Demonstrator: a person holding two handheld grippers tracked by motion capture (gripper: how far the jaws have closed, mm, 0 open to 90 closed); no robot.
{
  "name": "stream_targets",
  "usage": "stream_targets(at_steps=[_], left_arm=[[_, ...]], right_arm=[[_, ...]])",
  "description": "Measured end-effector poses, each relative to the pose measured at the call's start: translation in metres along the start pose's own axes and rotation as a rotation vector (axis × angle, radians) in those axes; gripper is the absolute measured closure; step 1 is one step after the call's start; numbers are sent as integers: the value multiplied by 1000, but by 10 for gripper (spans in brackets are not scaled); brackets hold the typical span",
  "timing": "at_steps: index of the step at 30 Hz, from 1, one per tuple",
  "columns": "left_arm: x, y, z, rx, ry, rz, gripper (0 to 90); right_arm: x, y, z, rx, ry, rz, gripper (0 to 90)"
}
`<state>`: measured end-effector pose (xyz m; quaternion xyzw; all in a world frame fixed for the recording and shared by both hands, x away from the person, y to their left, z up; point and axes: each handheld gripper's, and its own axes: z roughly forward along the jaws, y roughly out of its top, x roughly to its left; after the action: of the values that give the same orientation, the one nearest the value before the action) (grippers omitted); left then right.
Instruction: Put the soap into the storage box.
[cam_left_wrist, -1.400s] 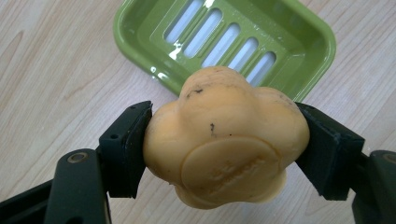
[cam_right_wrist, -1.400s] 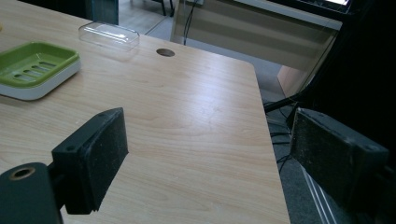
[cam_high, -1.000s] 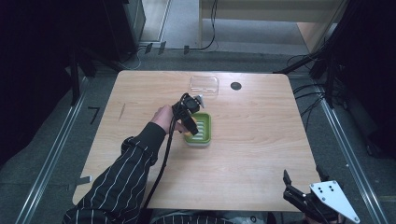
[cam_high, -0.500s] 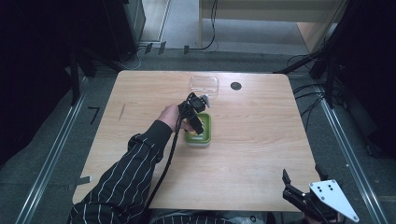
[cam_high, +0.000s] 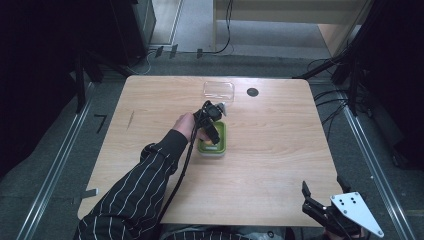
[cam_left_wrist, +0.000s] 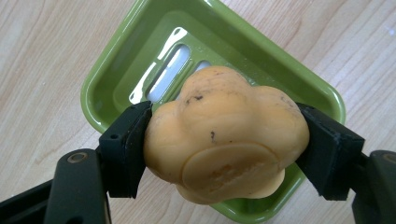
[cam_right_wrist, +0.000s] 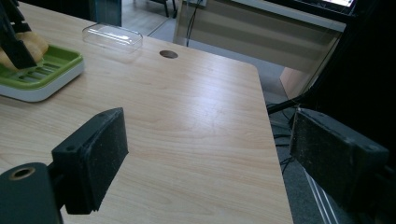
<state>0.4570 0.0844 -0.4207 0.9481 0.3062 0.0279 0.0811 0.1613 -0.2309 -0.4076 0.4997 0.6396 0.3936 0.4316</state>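
My left gripper (cam_left_wrist: 224, 154) is shut on a lumpy orange-yellow soap bar (cam_left_wrist: 224, 135), its black pads (cam_left_wrist: 128, 149) pressing both sides. Right below the bar lies a green slotted soap dish (cam_left_wrist: 121, 60). In the high view the left gripper (cam_high: 212, 131) hangs over the green dish (cam_high: 221, 142) at the table's middle, tilted down. My right gripper (cam_high: 320, 207) sits off the table's near right corner, open. In the right gripper view its jaws (cam_right_wrist: 205, 158) stand wide apart with nothing between them, and the dish (cam_right_wrist: 42, 74) and soap (cam_right_wrist: 32, 44) lie at far left.
A clear plastic lid (cam_high: 218, 90) lies behind the dish, near the far edge, beside a round cable hole (cam_high: 252, 92). The wooden table (cam_high: 280, 145) has bare surface to the right and left of the dish. Dark frames and cables surround the table.
The left gripper has moved right and slightly down with the soap, from the dish's left edge to over the dish. The right gripper has stayed put.
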Motion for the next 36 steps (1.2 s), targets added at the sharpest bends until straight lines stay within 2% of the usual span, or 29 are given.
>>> stream_targets(at_steps=[10, 21, 31, 33, 36], left_arm=[[0, 3, 11, 9, 8, -10, 264], [3, 2, 17, -7, 11, -68, 262], [1, 4, 22, -14, 21, -89, 258], [2, 4, 19, -25, 27, -85, 246], [3, 4, 12, -40, 25, -80, 175]], right_arm=[[0, 0, 1, 0, 4, 0, 120], [0, 1, 1, 0, 6, 3, 120], [1, 1, 2, -2, 8, 1, 120], [1, 1, 2, -2, 8, 1, 120], [1, 1, 2, -3, 8, 1, 120]])
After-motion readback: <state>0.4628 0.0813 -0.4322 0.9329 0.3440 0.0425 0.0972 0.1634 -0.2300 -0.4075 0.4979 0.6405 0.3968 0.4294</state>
